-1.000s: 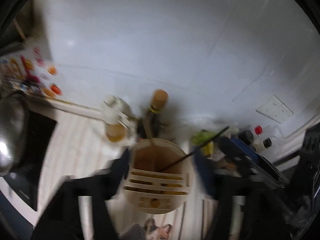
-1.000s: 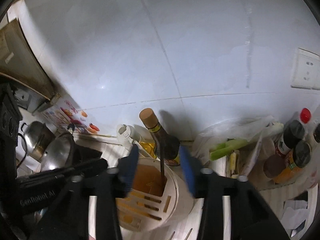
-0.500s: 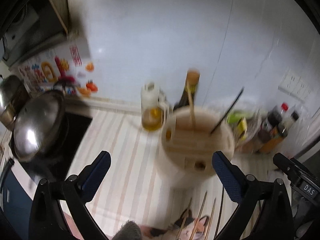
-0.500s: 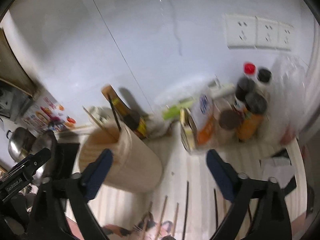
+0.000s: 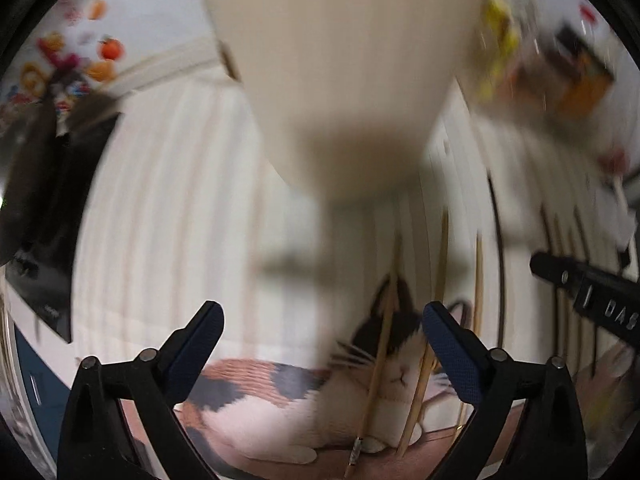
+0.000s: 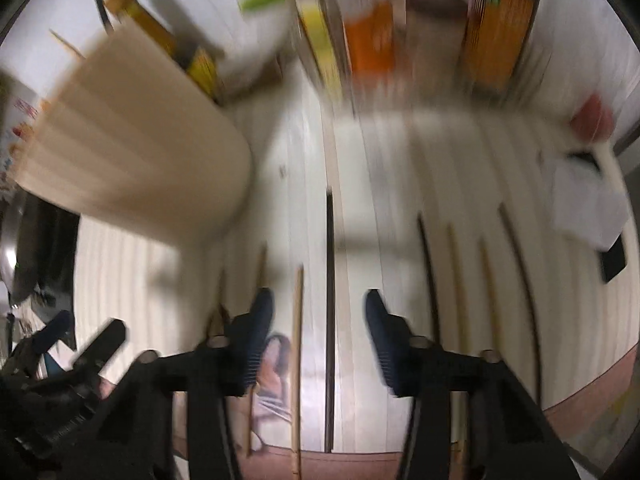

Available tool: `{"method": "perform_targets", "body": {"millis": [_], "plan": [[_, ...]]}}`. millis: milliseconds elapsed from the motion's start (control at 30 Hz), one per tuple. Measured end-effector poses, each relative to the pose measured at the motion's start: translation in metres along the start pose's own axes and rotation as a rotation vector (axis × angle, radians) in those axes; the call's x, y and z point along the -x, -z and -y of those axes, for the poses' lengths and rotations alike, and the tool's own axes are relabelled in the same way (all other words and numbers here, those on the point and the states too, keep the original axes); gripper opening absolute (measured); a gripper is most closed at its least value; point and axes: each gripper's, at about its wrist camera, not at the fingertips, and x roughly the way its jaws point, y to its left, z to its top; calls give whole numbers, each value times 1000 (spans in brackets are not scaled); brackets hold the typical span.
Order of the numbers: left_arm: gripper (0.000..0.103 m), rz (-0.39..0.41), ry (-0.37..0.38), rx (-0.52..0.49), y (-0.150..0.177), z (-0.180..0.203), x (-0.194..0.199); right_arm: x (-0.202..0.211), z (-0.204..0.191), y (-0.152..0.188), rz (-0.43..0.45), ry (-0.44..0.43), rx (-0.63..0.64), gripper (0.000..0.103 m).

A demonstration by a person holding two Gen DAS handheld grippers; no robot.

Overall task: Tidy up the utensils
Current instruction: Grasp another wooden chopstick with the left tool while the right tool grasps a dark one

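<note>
**On the striped counter: both grippers empty above loose chopsticks**

On the pale striped counter (image 6: 400, 168), a row of chopsticks lies loose, running from near to far. In the right wrist view a black chopstick (image 6: 329, 280) and a light wooden chopstick (image 6: 297, 340) lie side by side in the gap beneath the right gripper (image 6: 320, 308). Its blue-padded fingers (image 6: 260, 320) stand moderately apart and hold nothing. More chopsticks (image 6: 456, 280), dark and pale by turns, lie to the right of it, apart from one another.

The beige wooden utensil holder (image 6: 132, 152) stands at the far left of that view, with a dark stick and a pale stick rising from its top edge. Behind it, along the white wall, blurred bottles and packets (image 6: 372, 36) crowd the far side. A white paper (image 6: 588, 200) lies at the right.

In the left wrist view the same holder (image 5: 344, 64) fills the upper centre, close to the camera. The left gripper (image 5: 320, 328) hangs above the near edge with its fingers (image 5: 200, 340) spread wide and nothing between them. Below it, a cat-printed mat (image 5: 280, 392) lies at the near edge, and two pale chopsticks (image 5: 384, 352) cross over the cat's face. Further sticks lie to the right, under the dark body of the right gripper. A black stove surface (image 5: 44, 200) sits at the left. Both views are heavily motion-blurred.
</note>
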Motion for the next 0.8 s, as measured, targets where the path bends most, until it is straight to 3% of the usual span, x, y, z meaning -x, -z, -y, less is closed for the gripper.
{"method": "perform_targets", "body": {"millis": [67, 133, 233, 267, 367, 400, 500, 667, 800], "plan": [[76, -41, 3, -40, 5, 9, -18, -12, 0, 5, -28, 3, 11, 34], [55, -81, 22, -65, 7, 16, -33, -21, -2, 8, -49, 8, 14, 34], [43, -112, 26, -101, 8, 25, -51, -36, -3, 7, -83, 23, 18, 34], [40, -91, 26, -102, 8, 26, -50, -39, -3, 7, -89, 27, 19, 34], [5, -90, 53, -112, 3, 31, -50, -54, -7, 3, -117, 46, 33, 32], [5, -94, 60, -98, 2, 30, -50, -59, -9, 3, -129, 55, 45, 29], [5, -100, 53, -18, -4, 16, -52, -64, -15, 3, -137, 96, 81, 6], [5, -155, 109, 157, -4, -29, -55, -58, -6, 23, -174, 103, 102, 6], [5, -180, 144, 185, 5, -43, -55, -54, 6, 45, -236, 85, 89, 6]]}}
